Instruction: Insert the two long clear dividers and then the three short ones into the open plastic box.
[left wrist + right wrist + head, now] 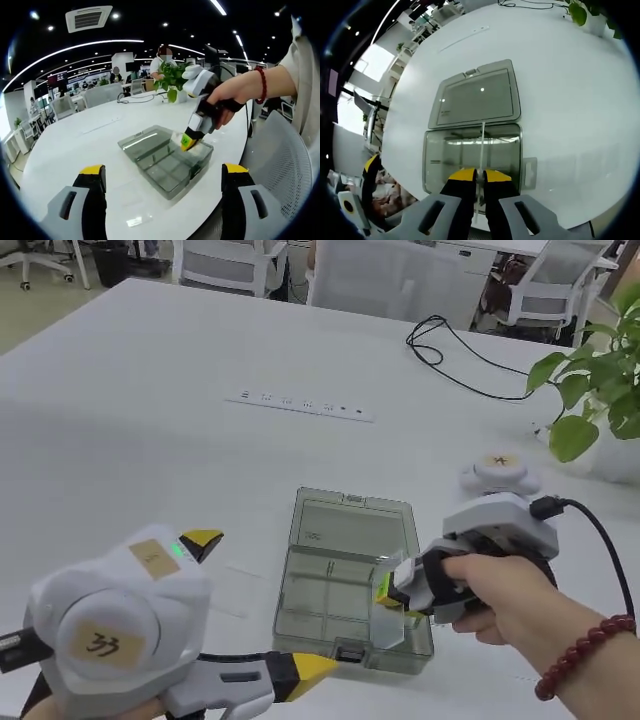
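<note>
The left gripper (257, 605) is sitting low at the near left of the head view, jaws spread wide with nothing between them. Across from it, a hand (495, 602) is holding the right gripper (395, 590) over the right end of the box (300, 540). The box is lying open on the white table (150, 390), its lid (355, 512) folded back flat on the far side. A clear divider (390, 566) is showing at the right gripper's yellow tips. Beyond the box a power strip (300, 405) is lying on the table, with a black cable (450, 350) and a plant (600, 380) further right.

Over to the left gripper view: the left gripper (163, 170) is gaping open and empty, pointing straight at the box (150, 150). The right gripper (192, 137) is coming down from the right onto the box's far end, the divider (177, 136) glinting at its tips.

Now the right gripper view: the right gripper (479, 175) is pinching the divider (482, 145) tight between its jaws. Seen edge-on, the divider is standing upright inside the box (427, 165), running from the near wall toward the hinge side. The lid (475, 97) is lying flat beyond it.
</note>
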